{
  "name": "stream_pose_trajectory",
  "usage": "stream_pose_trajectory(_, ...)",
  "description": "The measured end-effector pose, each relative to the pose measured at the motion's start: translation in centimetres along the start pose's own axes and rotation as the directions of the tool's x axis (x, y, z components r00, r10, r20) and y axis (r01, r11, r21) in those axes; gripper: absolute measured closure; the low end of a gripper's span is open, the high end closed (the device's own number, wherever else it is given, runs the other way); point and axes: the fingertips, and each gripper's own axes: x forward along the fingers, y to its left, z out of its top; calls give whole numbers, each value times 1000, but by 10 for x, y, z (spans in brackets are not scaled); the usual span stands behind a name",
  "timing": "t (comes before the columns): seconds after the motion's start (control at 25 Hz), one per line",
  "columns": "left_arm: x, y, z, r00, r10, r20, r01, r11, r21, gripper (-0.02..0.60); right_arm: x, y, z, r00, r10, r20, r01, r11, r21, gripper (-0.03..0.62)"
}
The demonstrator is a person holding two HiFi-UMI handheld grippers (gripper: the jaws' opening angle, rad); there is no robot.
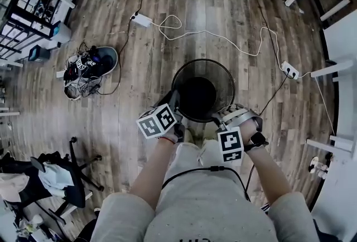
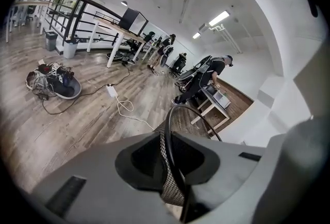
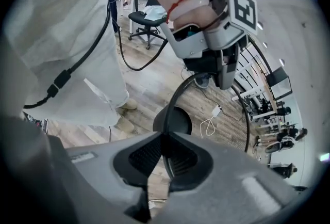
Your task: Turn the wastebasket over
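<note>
A black wire-mesh wastebasket (image 1: 202,90) hangs upright in front of me with its mouth facing up. My left gripper (image 1: 175,107) is shut on the near left of its rim. My right gripper (image 1: 219,119) is shut on the near right of the rim. In the left gripper view the black rim and mesh wall of the wastebasket (image 2: 190,124) run between the closed jaws of the left gripper (image 2: 174,166). In the right gripper view the wastebasket (image 3: 176,121) shows its rim pinched in the right gripper (image 3: 165,155), with the left gripper (image 3: 226,79) across on the opposite side.
The floor is wood planks. A white power strip (image 1: 141,19) and its looping cable lie beyond the basket. A round dish of tangled cables (image 1: 89,66) sits to the left, an office chair (image 1: 56,179) at near left, white desks (image 1: 341,62) at right. My shoes (image 1: 194,136) are just below the basket.
</note>
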Motion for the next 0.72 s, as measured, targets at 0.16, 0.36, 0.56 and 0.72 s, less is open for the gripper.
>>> stream_pose_trajectory(0.16, -9, -13, 3, 1000, -9, -1, 9, 1000, -2, 524, -17, 0, -2, 1000, -2, -12, 2, 1000, -5, 560)
stream_pose_trajectory(0.36, -16, -24, 13, 1000, -19, 8, 19, 1000, 0, 523, -31, -6, -1, 1000, -15, -17, 16, 1000, 14, 560)
stream_pose_trajectory(0.56, -20, -35, 23, 999, -32, 16, 32, 999, 3, 523, -42, -13, -3, 999, -35, -31, 36, 999, 26, 560)
stream_pose_trajectory(0.72, -24, -41, 35, 998, -40, 42, 40, 999, 7, 523, -49, -22, -3, 998, -49, -39, 50, 998, 35, 559)
